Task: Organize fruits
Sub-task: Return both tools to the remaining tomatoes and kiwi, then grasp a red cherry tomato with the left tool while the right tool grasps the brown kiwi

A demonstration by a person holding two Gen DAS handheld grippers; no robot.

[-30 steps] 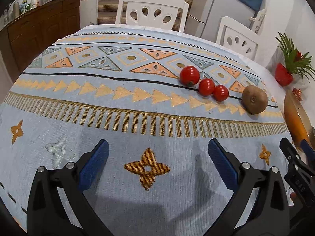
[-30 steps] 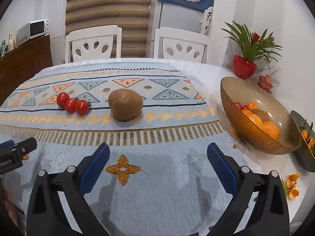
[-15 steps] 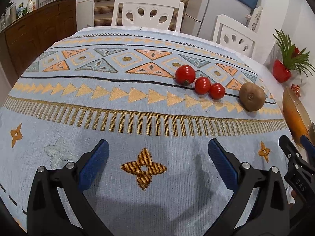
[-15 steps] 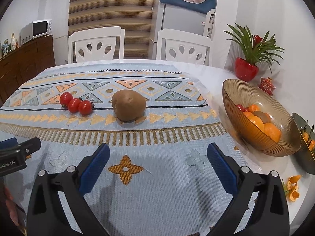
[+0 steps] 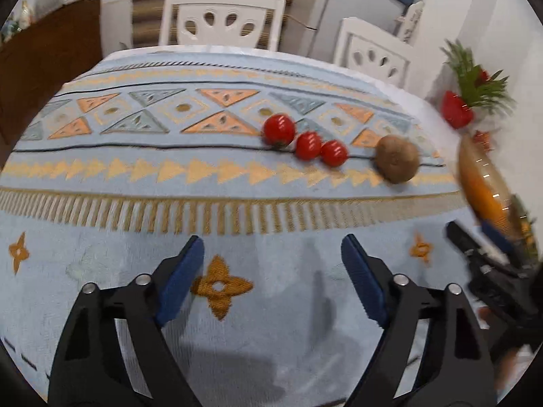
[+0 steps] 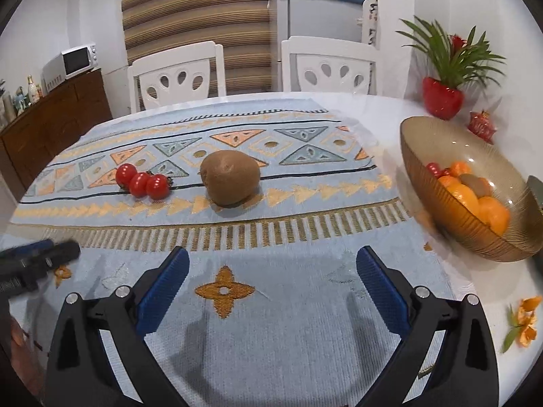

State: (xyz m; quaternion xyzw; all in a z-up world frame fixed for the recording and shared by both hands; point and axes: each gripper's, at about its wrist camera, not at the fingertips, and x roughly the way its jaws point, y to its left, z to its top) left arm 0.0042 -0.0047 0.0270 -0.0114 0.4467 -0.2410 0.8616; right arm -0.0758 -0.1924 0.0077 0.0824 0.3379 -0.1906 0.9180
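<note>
Only the right wrist view looks into the amber glass bowl (image 6: 437, 203) at the table's right side, showing oranges, a kiwi and small red tomatoes inside; the left wrist view catches just its blurred rim. Three cherry tomatoes (image 5: 307, 144) and one kiwi (image 6: 229, 177) lie in a row on the patterned tablecloth (image 6: 271, 322). The left gripper (image 5: 273, 264) and right gripper (image 6: 271, 278) both hover spread wide, holding nothing.

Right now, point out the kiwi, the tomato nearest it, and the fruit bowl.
kiwi (image 6: 229, 177): right wrist view, middle of its brown skin.
nearest tomato (image 6: 157, 186): right wrist view, its red centre.
fruit bowl (image 6: 427, 156): right wrist view, bare inner wall.
</note>
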